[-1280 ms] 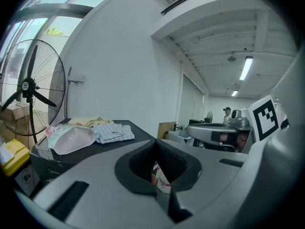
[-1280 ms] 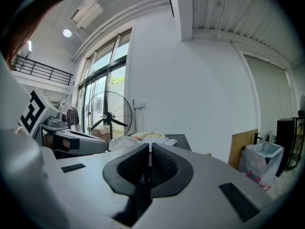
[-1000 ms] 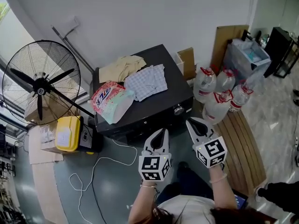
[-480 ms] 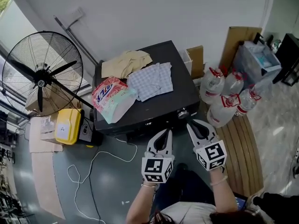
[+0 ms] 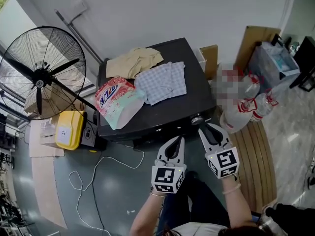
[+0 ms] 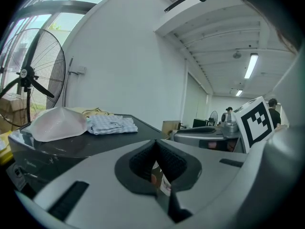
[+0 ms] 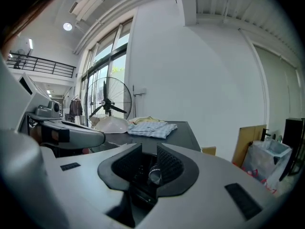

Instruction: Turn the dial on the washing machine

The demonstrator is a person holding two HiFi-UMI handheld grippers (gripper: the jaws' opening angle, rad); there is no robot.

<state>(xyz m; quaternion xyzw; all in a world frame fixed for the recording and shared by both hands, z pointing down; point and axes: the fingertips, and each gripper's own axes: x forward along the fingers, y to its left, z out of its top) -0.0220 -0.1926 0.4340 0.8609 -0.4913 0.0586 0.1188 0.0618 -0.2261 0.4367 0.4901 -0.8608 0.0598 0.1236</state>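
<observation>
Right gripper view: right tool (image 7: 149, 145) jaws just opening, slightly spread, dial (image 7: 155, 174) untouched in gap, axis level, facing tool.

The floor before the washing machine (image 5: 172, 113) gives open passage to the dial (image 5: 197, 118) at its front right corner; water bottles (image 5: 235, 118) crowd just right of that corner; a white cable (image 5: 106, 165) loops over the floor to the left; a yellow case (image 5: 66, 129) and a standing fan (image 5: 37, 77) block the left side; a detergent bag (image 5: 118, 102) and clothes (image 5: 162, 82) cover much of the lid
</observation>
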